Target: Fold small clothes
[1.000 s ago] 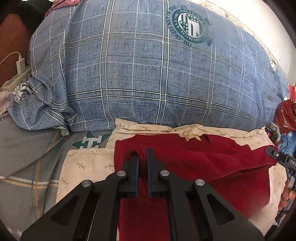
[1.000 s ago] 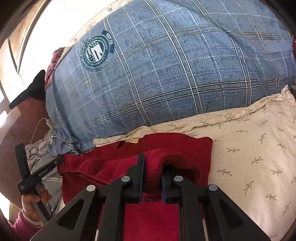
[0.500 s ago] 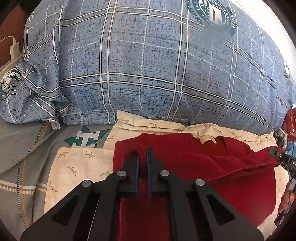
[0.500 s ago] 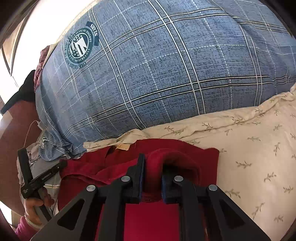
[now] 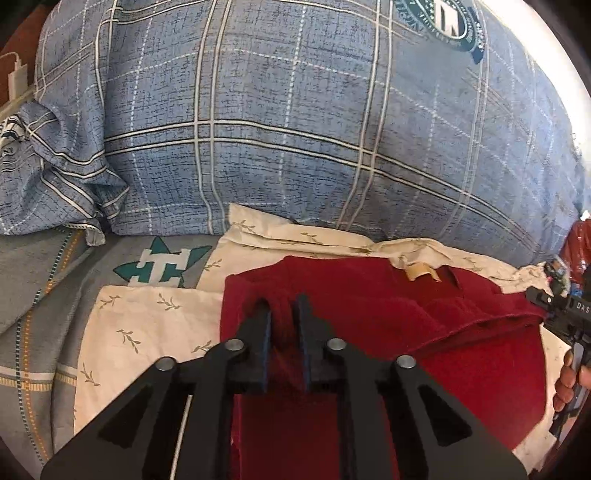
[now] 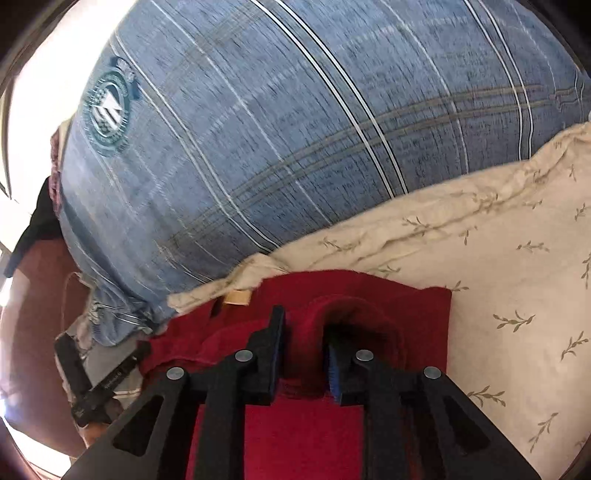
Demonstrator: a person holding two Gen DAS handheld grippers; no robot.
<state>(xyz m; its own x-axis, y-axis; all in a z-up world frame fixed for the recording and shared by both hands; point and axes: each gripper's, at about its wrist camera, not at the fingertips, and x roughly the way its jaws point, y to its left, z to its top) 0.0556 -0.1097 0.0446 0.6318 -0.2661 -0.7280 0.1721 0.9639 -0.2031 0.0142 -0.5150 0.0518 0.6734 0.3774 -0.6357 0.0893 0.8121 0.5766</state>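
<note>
1. Nearest to each camera, both tools are letting go. The left tool (image 5: 282,310) has parted its jaws a little since a moment ago, when they were pinched tight; a ridge of the red garment (image 5: 369,295) still stands between the pads, but the grip is loosening.
2. The right tool (image 6: 304,332) is doing the same at the other corner: its jaws are opening, with a hump of the red cloth (image 6: 413,306) still bunched between them, no longer squeezed as hard as before.
3. Both hands have sunk and pushed forward in the last second, so the carried edge now lies down on the rest of the garment, near its collar end with the tan label (image 5: 421,271).
4. I take this to mean one fold has just been laid and is being released; the next step would be backing the tools out without dragging the cloth.
5. The garment lies on the cream leaf-print sheet (image 6: 517,277) spread over the bed.
6. Behind it bulges the big blue plaid pillow (image 5: 295,122), with a round crest (image 5: 443,18) near its top.
7. At the far left, a white charger (image 5: 16,75) sits by the bed's edge.
</note>
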